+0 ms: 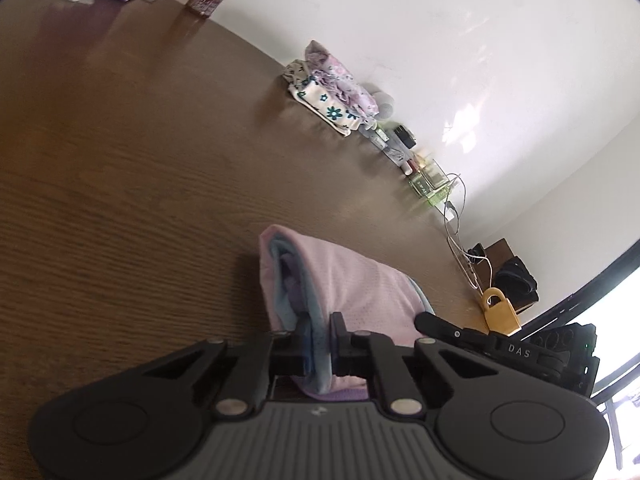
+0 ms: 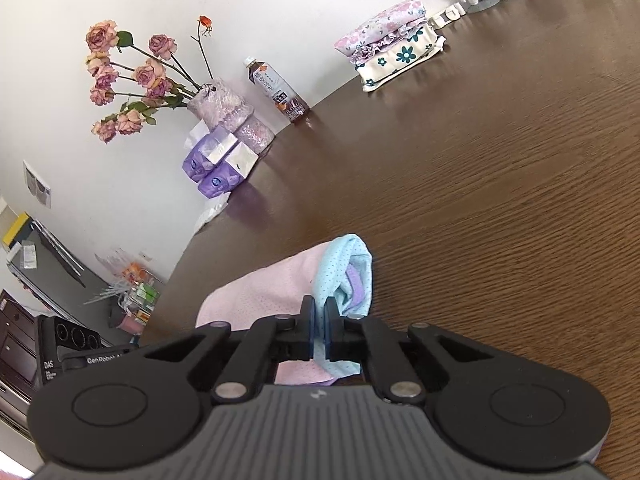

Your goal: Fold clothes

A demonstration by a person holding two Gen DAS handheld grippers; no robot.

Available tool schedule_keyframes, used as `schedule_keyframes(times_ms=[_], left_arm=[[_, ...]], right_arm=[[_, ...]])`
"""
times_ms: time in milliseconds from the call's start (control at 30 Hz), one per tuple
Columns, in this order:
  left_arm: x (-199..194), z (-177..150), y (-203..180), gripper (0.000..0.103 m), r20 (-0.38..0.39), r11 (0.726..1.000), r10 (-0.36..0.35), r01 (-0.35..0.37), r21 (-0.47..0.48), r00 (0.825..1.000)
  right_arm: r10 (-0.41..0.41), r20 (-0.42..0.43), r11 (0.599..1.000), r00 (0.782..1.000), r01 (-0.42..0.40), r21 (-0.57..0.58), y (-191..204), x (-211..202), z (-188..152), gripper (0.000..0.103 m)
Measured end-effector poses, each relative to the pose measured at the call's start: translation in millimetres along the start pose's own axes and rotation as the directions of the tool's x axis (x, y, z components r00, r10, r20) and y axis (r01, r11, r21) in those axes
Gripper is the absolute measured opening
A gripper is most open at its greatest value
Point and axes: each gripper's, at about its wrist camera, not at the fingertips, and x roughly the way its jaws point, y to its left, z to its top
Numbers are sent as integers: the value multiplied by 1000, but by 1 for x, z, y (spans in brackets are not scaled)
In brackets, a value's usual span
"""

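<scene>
Both tongs — left (image 1: 320, 354) and right (image 2: 319, 330) — pinch opposite ends of the pink-and-blue garment (image 2: 280, 292) draped over the desk (image 2: 500, 200); light, limp mesh that sags — best held at edges.

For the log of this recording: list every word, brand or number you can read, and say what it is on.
"DAS": on the other gripper's black body, left wrist view.
"DAS" and "GenRobot", then cut off: on the black device, right wrist view.
Drink bottle: label print too small to read.
Purple tissue packs: round logo blurred.
Gold padlock: no text visible.
</scene>
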Motion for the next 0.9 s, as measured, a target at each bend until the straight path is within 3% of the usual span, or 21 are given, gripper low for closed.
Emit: schedule_keyframes(times_ms=[100,133,167,233,300,500,700,767,833,900], left_arm=[[-1,1,-1,10,2,1000,-7,7,2,1000],[-2,2,-1,16,5,1000,-8,8,2,1000],[-4,3,-2,22,13,1000,-1,1,-1,1000],[-9,5,-3,56,41,1000,19,-18,-14,999],[-12,9,0,69,60,998,52,-49,-48,997],[-5,19,6,71,40,990,43,-38,-133,998],[8,24,0,69,12,993,43,-42,-108,999],[13,25,0,61,-8,994,27,-28,-109,1000],[20,24,3,44,-26,991,7,-11,-137,1000],[24,23,10,33,-20,985,-6,3,-175,1000]], right_arm=[[2,-14,1000,1000,-2,-16,1,-1,0,8],[3,-6,1000,1000,-3,-14,1,-3,1,18],[2,8,1000,1000,-2,-9,0,-6,3,40],[0,35,1000,999,0,-1,-2,-13,7,56],[-11,48,1000,999,10,13,-6,-16,12,56],[5,-40,994,999,0,107,-25,4,26,56],[77,-98,989,992,-64,131,-23,22,30,54],[89,-104,987,991,-73,144,-23,26,29,47],[92,-102,985,991,-76,152,-23,28,27,42],[92,-101,986,991,-76,151,-22,30,26,38]])
